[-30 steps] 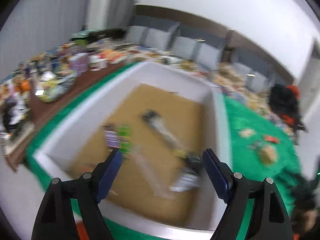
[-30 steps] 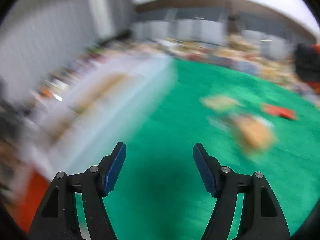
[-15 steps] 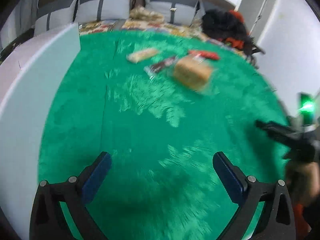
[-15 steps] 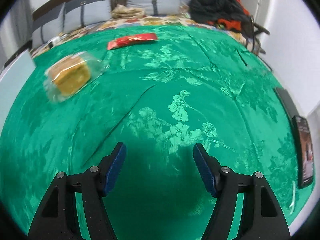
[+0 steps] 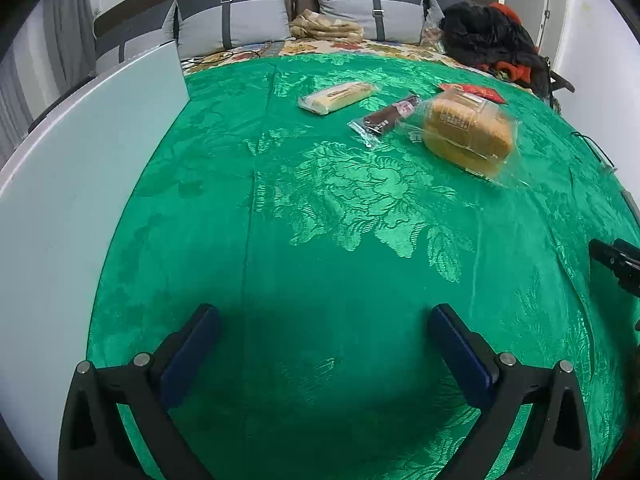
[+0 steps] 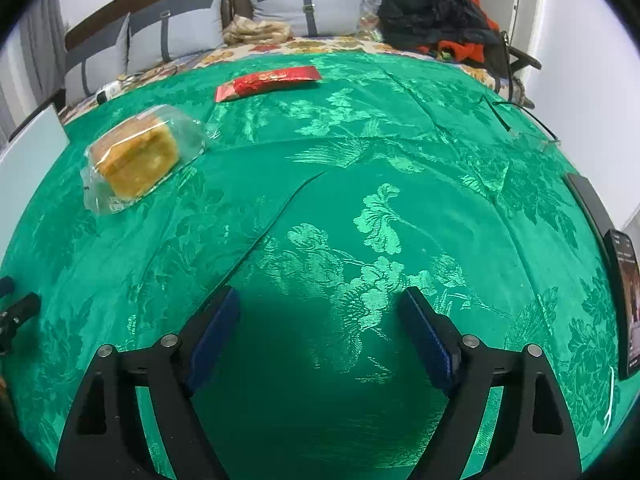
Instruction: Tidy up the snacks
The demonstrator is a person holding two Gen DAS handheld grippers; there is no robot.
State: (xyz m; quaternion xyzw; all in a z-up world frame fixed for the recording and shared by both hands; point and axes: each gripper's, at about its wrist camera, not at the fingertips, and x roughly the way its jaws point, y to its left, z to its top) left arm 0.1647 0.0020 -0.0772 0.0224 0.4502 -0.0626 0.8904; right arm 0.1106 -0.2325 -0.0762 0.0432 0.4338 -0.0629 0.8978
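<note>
Several snacks lie on the green cloth (image 5: 320, 240). A bagged bread loaf (image 5: 466, 130) lies far right of centre in the left wrist view, with a dark bar wrapper (image 5: 386, 118), a pale long packet (image 5: 340, 96) and a red packet (image 5: 474, 90) near it. In the right wrist view the bread (image 6: 136, 158) is at the left and the red packet (image 6: 268, 82) is further back. My left gripper (image 5: 322, 340) is open and empty, well short of the snacks. My right gripper (image 6: 324, 328) is open and empty over bare cloth.
The white box wall (image 5: 80, 184) runs along the left. A phone (image 6: 626, 304) and a dark strip lie at the cloth's right edge. Grey cushions (image 5: 240, 28) and a heap of dark clothes (image 5: 488, 40) line the back. The other gripper's tip (image 5: 616, 260) shows at the right.
My left gripper swung right, from over the white box to over the green cloth, facing the snacks. My right gripper also swung right and both views have settled from blur.
</note>
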